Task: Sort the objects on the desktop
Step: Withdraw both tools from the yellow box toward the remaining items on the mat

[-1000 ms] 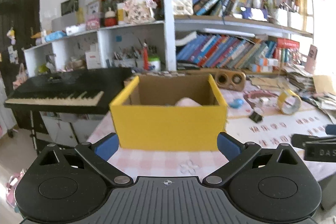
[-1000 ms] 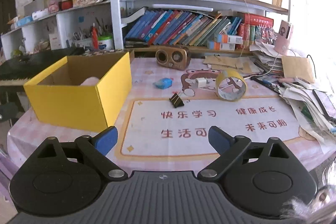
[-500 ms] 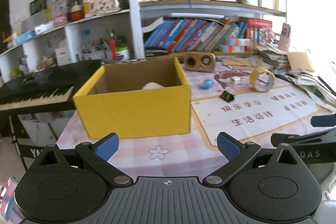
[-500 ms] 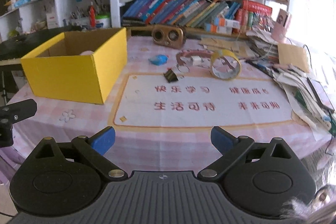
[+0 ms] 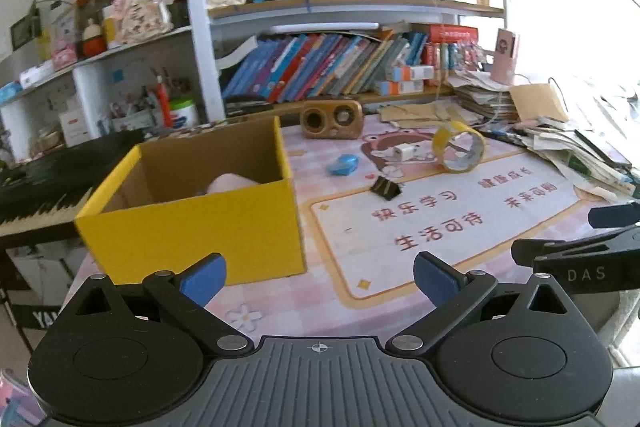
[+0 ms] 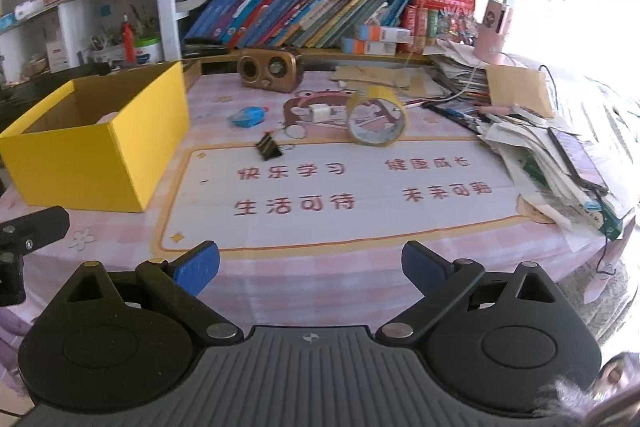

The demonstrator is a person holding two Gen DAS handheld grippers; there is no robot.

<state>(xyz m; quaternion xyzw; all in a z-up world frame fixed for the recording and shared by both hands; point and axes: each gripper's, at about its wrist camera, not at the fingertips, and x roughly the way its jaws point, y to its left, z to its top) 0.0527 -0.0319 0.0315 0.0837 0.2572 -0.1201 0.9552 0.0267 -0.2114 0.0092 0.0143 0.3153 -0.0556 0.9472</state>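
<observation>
On a cluttered study bench (image 6: 360,267), both grippers hang back at the near edge, jaws wide and holding nothing: the left gripper (image 5: 318,277) faces the yellow box (image 5: 192,223), the right gripper (image 6: 310,263) looks across the printed mat (image 6: 340,191). Things yet to be sorted lie loose toward the back of the mat: a black binder clip (image 6: 269,147), a blue eraser-like piece (image 6: 247,115), a small white plug (image 6: 321,113) and a tape roll (image 6: 376,121) standing on edge. The box sits at the left end of the bench, open-topped, with something pale pink (image 5: 230,183) already inside.

The clip looks the nearest pick and the right gripper the better placed for it. A clean grab likely means coming down from above with the jaws across the clip's black body, not its wire handles, which could slip. The tape roll may roll if nudged, so approach clear of it.

A pink checked cloth covers the bench under the mat. A wooden speaker (image 6: 269,69) stands at the back, loose papers (image 6: 552,155) pile up on the right, and bookshelves (image 6: 312,19) fill the wall behind. A keyboard (image 5: 36,199) sits beyond the box.
</observation>
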